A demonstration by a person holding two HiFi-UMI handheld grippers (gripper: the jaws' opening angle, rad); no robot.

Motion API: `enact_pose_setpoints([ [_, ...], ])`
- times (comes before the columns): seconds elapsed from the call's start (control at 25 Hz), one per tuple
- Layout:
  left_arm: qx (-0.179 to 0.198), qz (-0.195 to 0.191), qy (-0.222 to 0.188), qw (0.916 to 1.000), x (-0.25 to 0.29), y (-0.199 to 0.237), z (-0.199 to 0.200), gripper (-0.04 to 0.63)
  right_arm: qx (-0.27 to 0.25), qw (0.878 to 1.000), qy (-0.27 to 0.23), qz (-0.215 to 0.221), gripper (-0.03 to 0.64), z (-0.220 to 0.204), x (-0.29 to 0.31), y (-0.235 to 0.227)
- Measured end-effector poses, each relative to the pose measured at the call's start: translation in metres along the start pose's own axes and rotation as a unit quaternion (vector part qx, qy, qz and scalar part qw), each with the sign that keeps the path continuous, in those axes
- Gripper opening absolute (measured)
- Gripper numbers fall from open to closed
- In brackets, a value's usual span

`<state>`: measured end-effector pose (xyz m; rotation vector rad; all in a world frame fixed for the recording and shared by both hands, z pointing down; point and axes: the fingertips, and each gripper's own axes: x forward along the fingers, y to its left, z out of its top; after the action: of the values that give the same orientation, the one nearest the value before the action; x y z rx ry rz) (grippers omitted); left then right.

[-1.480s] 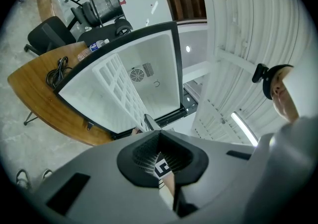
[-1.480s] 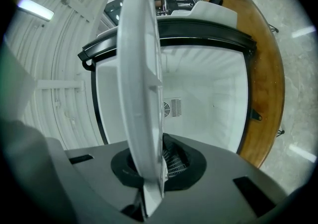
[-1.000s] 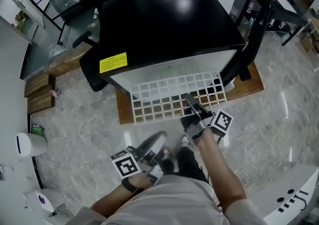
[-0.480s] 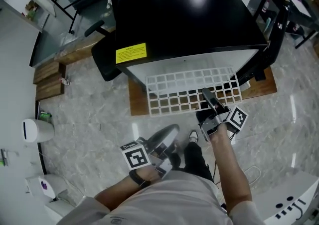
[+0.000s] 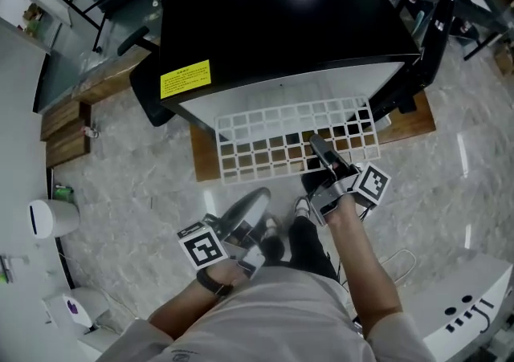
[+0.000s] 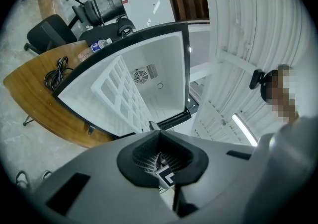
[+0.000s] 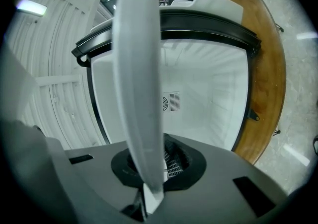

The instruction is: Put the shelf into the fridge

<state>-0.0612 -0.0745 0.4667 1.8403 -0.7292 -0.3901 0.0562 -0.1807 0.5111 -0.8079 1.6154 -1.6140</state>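
The black fridge (image 5: 273,15) stands open toward me, its white inside (image 6: 159,76) showing in the left gripper view. The white grid shelf (image 5: 273,140) lies flat, its back part in the opening and its front part sticking out over the floor. My right gripper (image 5: 319,148) is shut on the shelf's front edge, right of the middle; in the right gripper view the shelf (image 7: 141,79) runs edge-on between the jaws of the right gripper (image 7: 149,181). My left gripper (image 5: 259,200) is held back near my body, shut, with nothing in it (image 6: 160,161).
The fridge rests on a low wooden platform (image 5: 205,168). A black office chair (image 5: 148,103) stands at its left, and the dark door (image 5: 418,55) hangs open at its right. A white bin (image 5: 48,220) and a white counter (image 5: 474,304) flank me on the marble floor.
Only the head camera has swayed. The right gripper holds the shelf at the same spot before the fridge, and the left gripper stays back by my body.
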Motion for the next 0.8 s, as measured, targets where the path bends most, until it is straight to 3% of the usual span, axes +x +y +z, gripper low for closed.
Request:
enact_pose_setpoints([
  [0.32,-0.004,-0.01,0.003,0.9999,0.005,-0.005,-0.011,0.006,-0.035,0.999,0.006,-0.008,0.044,0.002,-0.008,0.014],
  [0.68,-0.001,-0.005,-0.005,1.0,-0.001,-0.004,-0.006,0.006,0.004,1.0,-0.016,-0.006,0.044,0.001,0.004,0.013],
  [0.8,0.002,-0.002,-0.006,1.0,0.005,0.0,-0.007,0.006,0.01,0.999,-0.047,-0.006,0.044,0.006,0.0,0.014],
])
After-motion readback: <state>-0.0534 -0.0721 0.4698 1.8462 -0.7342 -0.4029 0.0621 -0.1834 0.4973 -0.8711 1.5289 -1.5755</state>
